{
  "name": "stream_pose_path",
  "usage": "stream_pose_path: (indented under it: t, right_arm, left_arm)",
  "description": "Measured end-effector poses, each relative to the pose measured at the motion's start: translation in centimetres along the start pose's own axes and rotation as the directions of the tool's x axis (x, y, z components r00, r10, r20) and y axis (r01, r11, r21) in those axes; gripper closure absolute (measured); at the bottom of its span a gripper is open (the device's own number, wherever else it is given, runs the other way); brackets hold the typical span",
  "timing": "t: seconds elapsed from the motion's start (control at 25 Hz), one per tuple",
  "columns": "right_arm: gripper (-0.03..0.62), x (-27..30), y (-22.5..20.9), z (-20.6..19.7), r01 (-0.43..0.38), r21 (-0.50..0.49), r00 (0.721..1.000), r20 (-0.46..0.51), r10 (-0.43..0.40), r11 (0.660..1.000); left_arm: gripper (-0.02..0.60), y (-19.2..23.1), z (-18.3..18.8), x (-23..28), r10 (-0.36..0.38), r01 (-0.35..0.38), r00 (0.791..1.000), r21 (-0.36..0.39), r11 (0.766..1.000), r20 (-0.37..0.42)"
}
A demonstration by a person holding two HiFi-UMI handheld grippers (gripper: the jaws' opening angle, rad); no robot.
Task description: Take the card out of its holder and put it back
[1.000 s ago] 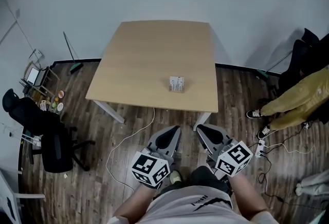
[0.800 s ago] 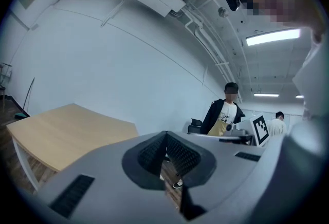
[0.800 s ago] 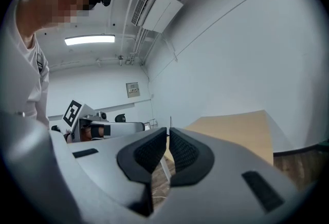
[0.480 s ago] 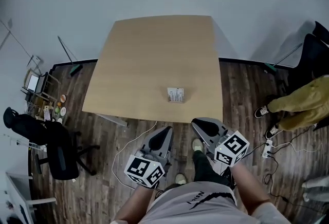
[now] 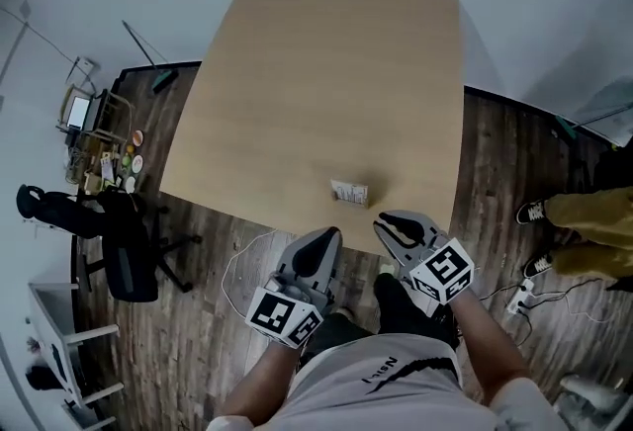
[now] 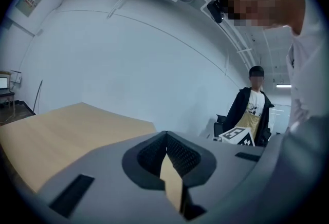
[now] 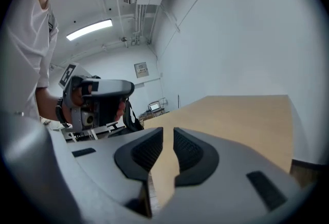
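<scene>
One broad, pale wooden table (image 5: 297,73) is seen from above, bare except for a small holder (image 5: 353,195) set near its front edge. Two grippers are held below that edge, over the dark plank floor (image 5: 198,320), short of the table. The left gripper (image 5: 324,243) is shown with its jaws pressed together at the tips and nothing caught. The right gripper (image 5: 396,224) is shown with its jaws a narrow slit apart, also empty. A white card (image 5: 345,189) appears to be seated in the holder, though its detail cannot be made out. The task is judged not yet begun, with only the approach in hand. Next, the holder would need steadying and the card's edge pinching.
</scene>
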State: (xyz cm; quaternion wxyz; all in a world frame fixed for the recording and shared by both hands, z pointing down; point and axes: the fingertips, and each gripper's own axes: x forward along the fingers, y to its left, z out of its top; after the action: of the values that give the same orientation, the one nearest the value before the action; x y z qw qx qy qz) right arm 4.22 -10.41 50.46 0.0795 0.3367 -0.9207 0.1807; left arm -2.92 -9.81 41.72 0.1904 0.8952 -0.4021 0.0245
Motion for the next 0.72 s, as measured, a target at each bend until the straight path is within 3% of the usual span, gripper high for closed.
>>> stream_pose_path:
  t: [0.4, 0.72]
  right_arm:
    - [0.496, 6.9, -7.2, -9.0, -0.052, -0.003, 0.983, -0.174, 0.05, 0.999]
    - [0.49, 10.4, -8.0, -11.2, -0.13, -0.038, 0.971, -0.205, 0.12, 0.991]
  left_arm:
    - [0.569, 4.9, -4.3, 3.5, 0.099, -0.103, 0.991, -0.036, 0.994, -0.094]
    - [0.569, 8.1, -7.4, 4.5, 0.126, -0.14, 0.98, -0.084, 0.987, -0.156]
